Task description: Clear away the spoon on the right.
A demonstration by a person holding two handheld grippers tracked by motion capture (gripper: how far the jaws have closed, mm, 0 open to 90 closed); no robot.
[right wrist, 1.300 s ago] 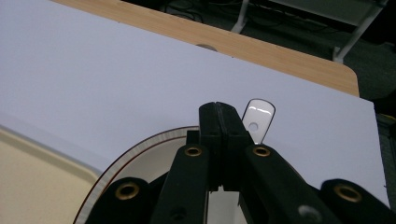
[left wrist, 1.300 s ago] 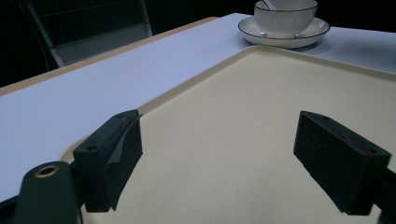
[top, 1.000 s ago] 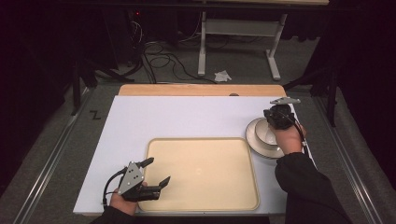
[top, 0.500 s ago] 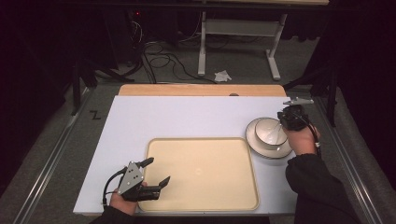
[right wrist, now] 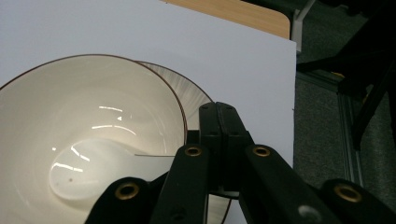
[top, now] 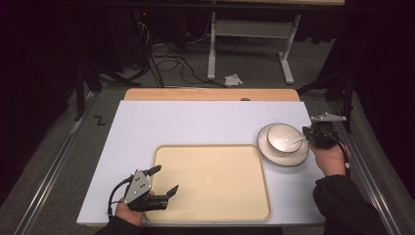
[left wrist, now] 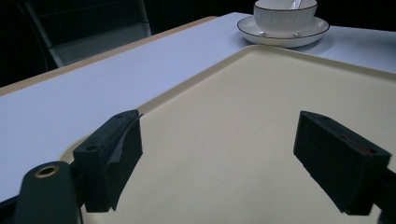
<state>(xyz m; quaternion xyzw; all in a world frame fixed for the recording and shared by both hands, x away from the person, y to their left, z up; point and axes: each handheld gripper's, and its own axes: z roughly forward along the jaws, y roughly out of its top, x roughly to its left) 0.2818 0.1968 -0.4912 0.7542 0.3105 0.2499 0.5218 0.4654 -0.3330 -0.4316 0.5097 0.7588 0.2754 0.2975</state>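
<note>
A white bowl [top: 281, 134] stands on a dark-rimmed saucer [top: 285, 157] at the table's right side. A white spoon [top: 296, 141] lies in the bowl, its handle pointing right over the rim. My right gripper [top: 308, 138] sits just right of the bowl, jaws pressed together at the spoon's handle. In the right gripper view the spoon [right wrist: 84, 172] rests in the bowl [right wrist: 70, 107] on the saucer [right wrist: 191, 98], the handle running under my right gripper [right wrist: 217, 112]. My left gripper [top: 166, 178] hovers open over the near left corner of the beige tray [top: 210, 147], holding nothing.
The left gripper view has my left gripper [left wrist: 233, 158] over the bare tray [left wrist: 243, 88], with the bowl [left wrist: 285, 16] and saucer [left wrist: 280, 38] beyond it. A wooden strip [top: 210, 94] borders the far edge of the white table [top: 195, 122]. Cables and a desk frame lie past it.
My right gripper has moved from above the bowl to its right side and lower. The left gripper has stayed where it was.
</note>
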